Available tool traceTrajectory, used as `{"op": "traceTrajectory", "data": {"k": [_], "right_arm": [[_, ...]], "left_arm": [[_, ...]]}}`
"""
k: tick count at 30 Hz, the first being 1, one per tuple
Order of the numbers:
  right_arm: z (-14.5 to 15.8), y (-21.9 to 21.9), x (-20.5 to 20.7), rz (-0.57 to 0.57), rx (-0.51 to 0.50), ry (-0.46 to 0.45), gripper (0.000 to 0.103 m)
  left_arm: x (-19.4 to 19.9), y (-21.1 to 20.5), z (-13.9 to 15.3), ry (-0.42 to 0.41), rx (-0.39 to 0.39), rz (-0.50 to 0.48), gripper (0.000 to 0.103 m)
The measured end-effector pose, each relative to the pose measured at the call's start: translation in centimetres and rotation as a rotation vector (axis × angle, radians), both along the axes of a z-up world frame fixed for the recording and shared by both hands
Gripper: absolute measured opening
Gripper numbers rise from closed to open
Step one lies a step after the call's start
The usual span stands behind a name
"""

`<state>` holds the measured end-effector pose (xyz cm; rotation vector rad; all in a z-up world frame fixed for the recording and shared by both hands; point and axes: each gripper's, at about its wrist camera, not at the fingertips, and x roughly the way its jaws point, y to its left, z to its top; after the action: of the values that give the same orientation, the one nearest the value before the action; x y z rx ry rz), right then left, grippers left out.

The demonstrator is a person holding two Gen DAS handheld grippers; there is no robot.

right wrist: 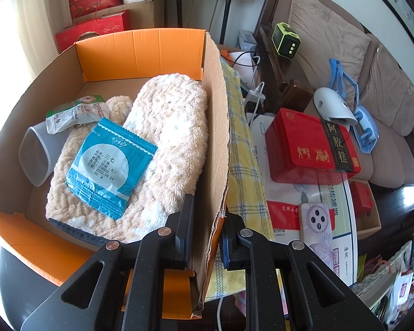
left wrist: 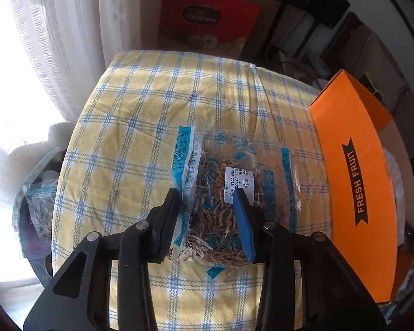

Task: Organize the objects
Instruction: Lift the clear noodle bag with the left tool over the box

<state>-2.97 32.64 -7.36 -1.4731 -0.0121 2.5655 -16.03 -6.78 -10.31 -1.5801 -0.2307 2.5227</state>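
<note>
Brown cushioned sofa [right wrist: 383, 88] seen at right; red rectangular tin [right wrist: 312, 149] and pale patterned phone [right wrist: 316, 229] laid on glass-topped counter [right wrist: 345, 207].

Open checked tablecloth [left wrist: 157, 104] far and left of herb bag [left wrist: 229, 193]. Orange box flap [left wrist: 353, 171] walls off right. Inside box [right wrist: 151, 52]: towel [right wrist: 162, 143], blue sachet [right wrist: 107, 165], cup [right wrist: 36, 157] filling floor.
</note>
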Motion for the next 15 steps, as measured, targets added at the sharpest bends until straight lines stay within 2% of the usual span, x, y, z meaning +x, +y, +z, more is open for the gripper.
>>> {"op": "traceTrajectory", "data": {"k": [2,7,11,15], "right_arm": [[0.0,0.0,0.0,0.000,0.001,-0.001,0.016],[0.0,0.0,0.0,0.000,0.000,0.000,0.016],[0.0,0.0,0.0,-0.001,0.000,0.000,0.016],[0.0,0.0,0.0,0.000,0.000,-0.001,0.016]], "left_arm": [[0.0,-0.1,0.4,0.014,-0.008,0.007,0.015],[0.2,-0.5,1.0,0.027,0.026,0.014,0.002],[0.4,-0.7,2.1,0.049,0.073,0.007,0.001],[0.7,-0.2,4.3,0.091,0.087,-0.020,0.001]]}}
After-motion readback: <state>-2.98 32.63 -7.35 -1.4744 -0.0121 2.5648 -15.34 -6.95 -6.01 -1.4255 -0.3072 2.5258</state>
